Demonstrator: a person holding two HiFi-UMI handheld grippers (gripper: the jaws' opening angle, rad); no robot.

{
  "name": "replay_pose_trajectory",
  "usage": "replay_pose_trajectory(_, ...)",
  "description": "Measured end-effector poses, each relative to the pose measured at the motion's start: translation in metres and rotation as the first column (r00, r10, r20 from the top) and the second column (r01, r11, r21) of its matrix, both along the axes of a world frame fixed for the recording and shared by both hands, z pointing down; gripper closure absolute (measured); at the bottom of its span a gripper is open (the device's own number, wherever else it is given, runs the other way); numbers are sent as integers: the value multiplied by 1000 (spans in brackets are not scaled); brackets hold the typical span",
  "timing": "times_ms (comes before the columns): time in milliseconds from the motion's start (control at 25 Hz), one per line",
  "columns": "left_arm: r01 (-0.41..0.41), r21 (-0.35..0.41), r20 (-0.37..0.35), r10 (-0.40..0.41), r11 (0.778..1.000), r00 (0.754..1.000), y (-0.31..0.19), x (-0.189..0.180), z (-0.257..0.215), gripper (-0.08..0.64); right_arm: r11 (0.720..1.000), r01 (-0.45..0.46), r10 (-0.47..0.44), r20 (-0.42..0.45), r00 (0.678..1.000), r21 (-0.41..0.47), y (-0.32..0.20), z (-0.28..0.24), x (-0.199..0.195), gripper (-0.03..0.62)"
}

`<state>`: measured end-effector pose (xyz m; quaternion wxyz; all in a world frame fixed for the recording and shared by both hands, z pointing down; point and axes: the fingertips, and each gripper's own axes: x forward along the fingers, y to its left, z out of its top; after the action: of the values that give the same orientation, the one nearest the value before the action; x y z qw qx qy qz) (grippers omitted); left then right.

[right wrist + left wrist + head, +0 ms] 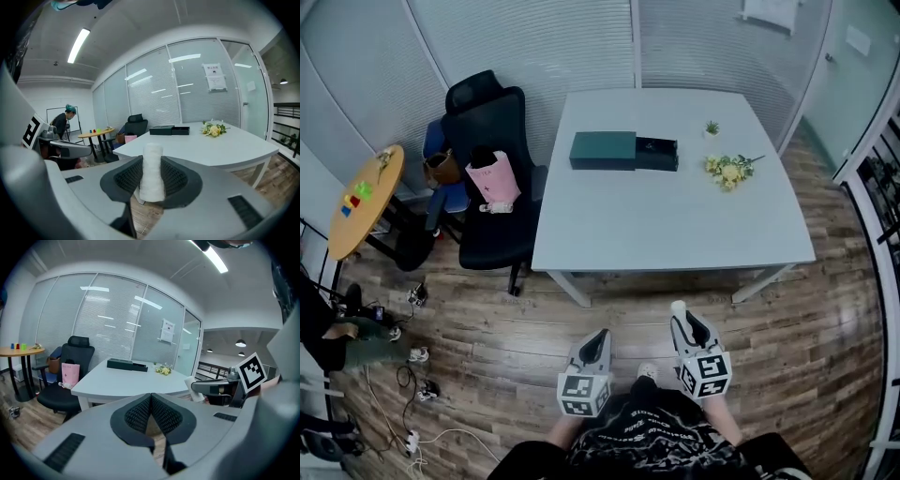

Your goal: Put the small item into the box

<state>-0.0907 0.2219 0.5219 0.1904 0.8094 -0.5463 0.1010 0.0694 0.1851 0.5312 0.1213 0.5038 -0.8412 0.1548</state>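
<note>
1. Both fingers of my right gripper were pressed against a small white roll – it stood upright between the ribbed pads, its top poking above them.
2. The fingers of my left gripper were closed together at the tips, with nothing between them.
3. Both grippers hung over the wooden floor, short of the near edge of the white table and apart from it. The left one was nearer the table's left leg and the right one nearer its middle.
4. So the roll was off the table, on its near side, in my right gripper.
5. The box lay on the table's far half, left of centre. It had a dark green part on the left and a black part touching it on the right. I could not tell from my views what was inside it.
6. A bunch of yellow and white flowers lay on the table to the right of the box, well apart from it, and a tiny green plant stood closer to the far edge.
7. A black office chair stood just beside the table's left edge – a pink bag rested on its seat.
8. A round wooden table with small coloured blocks on it stood further left, beyond the chair.
</note>
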Motion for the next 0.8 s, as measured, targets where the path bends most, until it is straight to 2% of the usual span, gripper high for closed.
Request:
replay_pose_trajectory(400, 48, -10, 6, -47, 999, 999, -39, 46, 5, 540, 998, 61, -61, 20, 998, 7, -51, 0, 37, 463)
replay_pose_trajectory(560, 39, -10, 2, -39, 999, 999, -45, 64, 6, 540, 999, 46, -46, 26, 999, -9, -60, 5, 51, 463)
replay_pose_trajectory(800, 15, -54, -3, -16, 998, 1000, -52, 72, 15, 540, 998, 38, -36, 45, 998, -41, -59, 12, 54, 463)
